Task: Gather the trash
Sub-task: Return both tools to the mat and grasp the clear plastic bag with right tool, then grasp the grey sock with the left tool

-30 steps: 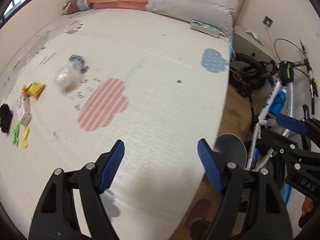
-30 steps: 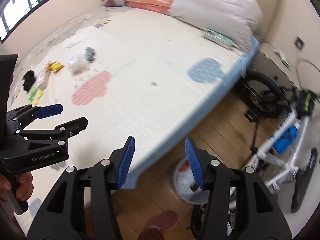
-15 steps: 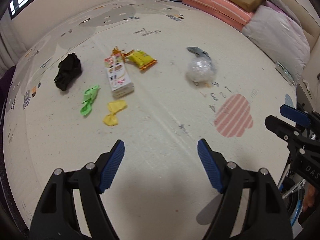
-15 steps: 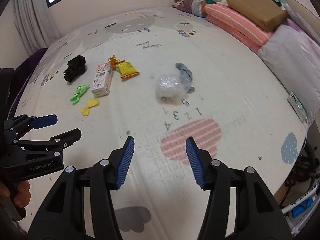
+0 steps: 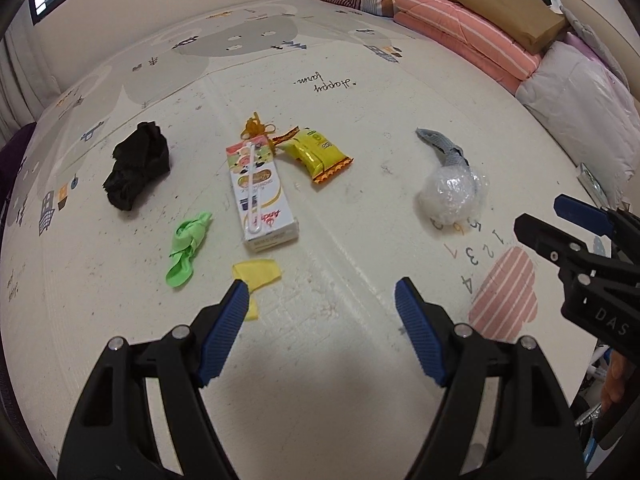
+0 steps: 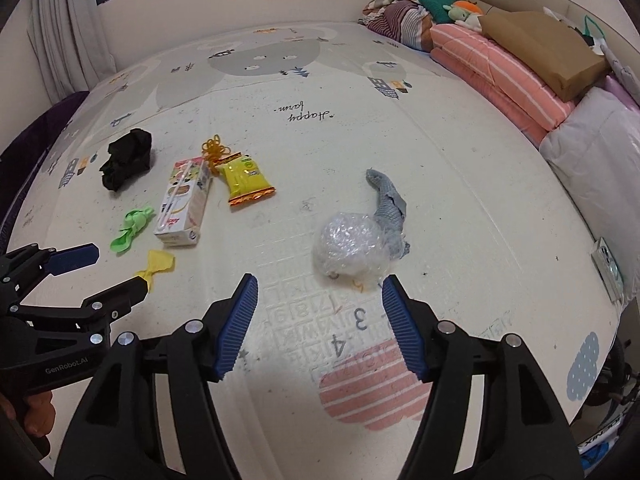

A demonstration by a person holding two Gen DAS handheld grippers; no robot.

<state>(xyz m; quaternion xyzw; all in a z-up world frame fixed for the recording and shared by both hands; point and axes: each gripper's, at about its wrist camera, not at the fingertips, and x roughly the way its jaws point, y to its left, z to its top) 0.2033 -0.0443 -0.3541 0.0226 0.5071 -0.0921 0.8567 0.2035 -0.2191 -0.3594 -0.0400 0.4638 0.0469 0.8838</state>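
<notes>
Printed play mat (image 5: 360,80), striped pink bedding (image 6: 500,76), brown pillow (image 6: 544,48), curtain (image 6: 68,16)

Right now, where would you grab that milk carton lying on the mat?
Probably across the milk carton at its middle, from above. It lies flat with its long sides bare there, though ribbon and wrapper crowd the far end. A straw is stuck along its top.

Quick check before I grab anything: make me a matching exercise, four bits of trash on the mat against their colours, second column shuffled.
Things:
1. crumpled wrap
2. snack packet
3. wad near the drink carton
4. knotted scrap

Colours:
A. green
B. black
C. clear
D. yellow

Pairs: 1-C, 2-D, 3-B, 4-A
</notes>
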